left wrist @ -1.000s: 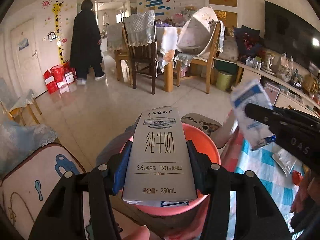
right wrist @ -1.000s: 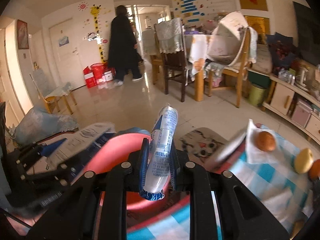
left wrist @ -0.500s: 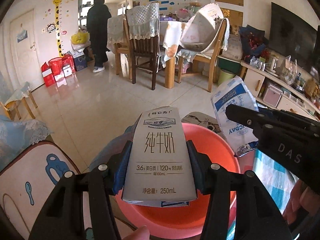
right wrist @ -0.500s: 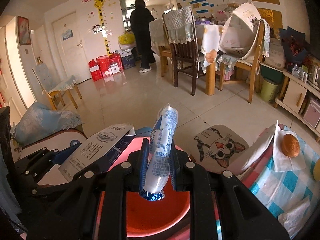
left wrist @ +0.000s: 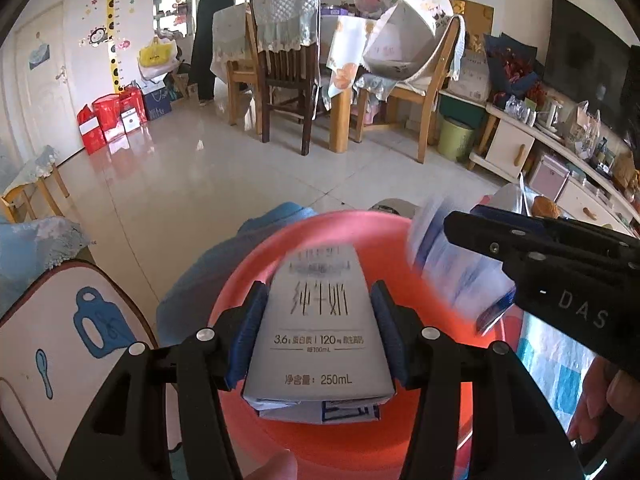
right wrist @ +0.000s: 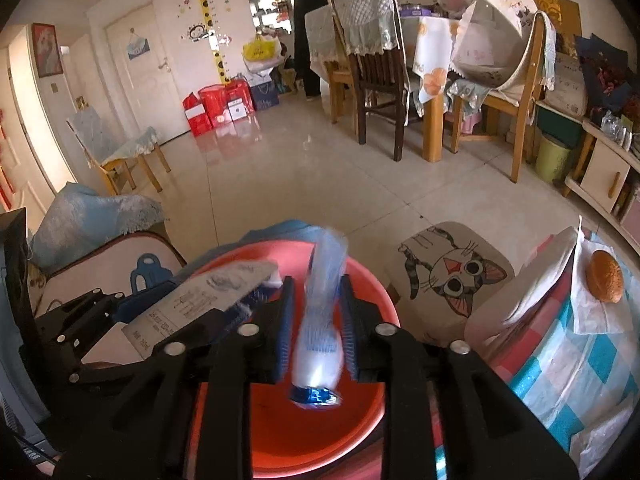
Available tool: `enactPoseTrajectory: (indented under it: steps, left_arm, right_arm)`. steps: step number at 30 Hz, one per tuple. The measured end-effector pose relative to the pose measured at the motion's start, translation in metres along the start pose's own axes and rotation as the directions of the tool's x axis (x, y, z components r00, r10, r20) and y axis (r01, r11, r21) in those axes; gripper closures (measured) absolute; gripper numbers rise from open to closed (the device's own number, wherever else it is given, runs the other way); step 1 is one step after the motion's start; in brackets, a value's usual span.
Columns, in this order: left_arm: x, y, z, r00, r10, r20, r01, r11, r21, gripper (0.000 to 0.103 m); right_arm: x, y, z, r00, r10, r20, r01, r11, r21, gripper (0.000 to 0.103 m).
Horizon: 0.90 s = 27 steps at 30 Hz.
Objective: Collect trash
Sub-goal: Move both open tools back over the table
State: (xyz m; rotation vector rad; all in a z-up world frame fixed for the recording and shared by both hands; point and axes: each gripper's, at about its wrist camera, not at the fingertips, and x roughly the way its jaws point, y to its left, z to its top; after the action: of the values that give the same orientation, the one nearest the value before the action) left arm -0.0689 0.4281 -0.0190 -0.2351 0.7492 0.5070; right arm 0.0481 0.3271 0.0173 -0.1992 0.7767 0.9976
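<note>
A red plastic basin (left wrist: pixel 380 240) sits below both grippers; it also shows in the right wrist view (right wrist: pixel 360 420). My left gripper (left wrist: pixel 318 332) has opened its jaws around a white milk carton (left wrist: pixel 320 336), which is blurred and slipping down over the basin. My right gripper (right wrist: pixel 318 332) has opened its jaws around a blue and white wrapper (right wrist: pixel 322 320), blurred and dropping over the basin. The wrapper (left wrist: pixel 456 276) and right gripper also show at right in the left wrist view. The carton (right wrist: pixel 200 300) shows at left in the right wrist view.
A checked tablecloth (right wrist: pixel 580 360) with a bread roll (right wrist: pixel 606 276) on a napkin lies at right. A cat-face stool (right wrist: pixel 452 272) stands beyond the basin, a cushioned seat (left wrist: pixel 60 340) at left. Dining chairs, table and a person stand far across the tiled floor.
Both grippers have come down closer over the basin and their jaws have parted. The carton and the wrapper are now blurred and sliding downward. The person has walked farther away.
</note>
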Motion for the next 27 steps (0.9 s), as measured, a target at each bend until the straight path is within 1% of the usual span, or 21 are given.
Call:
enactPoseTrajectory:
  steps: [3,8,11,12,13,14,16,18,20,22,24,25,27]
  left_arm:
    - [0.002,0.001,-0.001,1.000,0.016,0.002,-0.016,1.000,-0.001,0.048]
    - [-0.003,0.001,0.001,1.000,0.022,0.009,-0.022,1.000,-0.004,0.048]
    - [-0.012,0.000,0.006,1.000,0.023,0.020,-0.023,1.000,-0.005,0.048]
    - [-0.017,-0.002,0.007,0.999,0.022,0.025,-0.021,1.000,-0.003,0.048]
    - [-0.021,-0.002,0.008,0.999,0.019,0.029,-0.019,1.000,-0.002,0.046]
    - [-0.026,-0.005,0.009,0.999,0.016,0.036,-0.016,1.000,0.000,0.039]
    - [-0.039,-0.012,0.010,0.999,0.006,0.053,-0.006,1.000,0.007,0.030]
    - [-0.054,-0.026,0.010,0.996,-0.019,0.083,0.017,0.999,0.029,0.030]
    - [-0.067,-0.046,0.009,0.994,-0.050,0.097,0.044,0.997,0.058,0.026]
    - [-0.078,-0.069,0.006,0.991,-0.084,0.106,0.075,0.993,0.088,0.022]
    - [-0.089,-0.102,0.000,0.986,-0.124,0.109,0.107,0.984,0.144,0.018]
    - [-0.094,-0.118,-0.004,0.984,-0.142,0.109,0.122,0.978,0.170,0.014]
    - [-0.104,-0.155,-0.014,0.977,-0.186,0.102,0.160,0.962,0.223,0.012]
  right_arm:
    - [0.001,-0.001,-0.003,1.000,0.002,-0.003,-0.002,1.000,0.006,0.059]
    - [-0.008,-0.008,-0.007,1.000,-0.001,0.009,0.001,1.000,0.030,0.055]
    - [-0.027,-0.017,-0.010,0.999,-0.006,0.033,0.004,0.998,0.055,0.050]
    - [-0.037,-0.021,-0.013,0.999,-0.015,0.045,0.012,0.998,0.064,0.046]
    - [-0.048,-0.025,-0.016,0.998,-0.026,0.056,0.022,0.997,0.072,0.045]
    - [-0.057,-0.029,-0.020,0.997,-0.036,0.064,0.031,0.996,0.080,0.044]
    - [-0.088,-0.043,-0.035,0.993,-0.073,0.089,0.064,0.993,0.104,0.038]
    - [-0.115,-0.058,-0.050,0.987,-0.124,0.103,0.111,0.986,0.127,0.035]
    - [-0.153,-0.080,-0.075,0.973,-0.199,0.117,0.178,0.969,0.170,0.032]
    - [-0.184,-0.097,-0.098,0.959,-0.257,0.119,0.229,0.951,0.208,0.026]
    - [-0.227,-0.119,-0.130,0.931,-0.348,0.114,0.311,0.916,0.254,0.023]
    - [-0.241,-0.126,-0.141,0.920,-0.375,0.112,0.335,0.904,0.267,0.020]
    - [-0.278,-0.144,-0.173,0.888,-0.450,0.098,0.404,0.864,0.300,0.014]
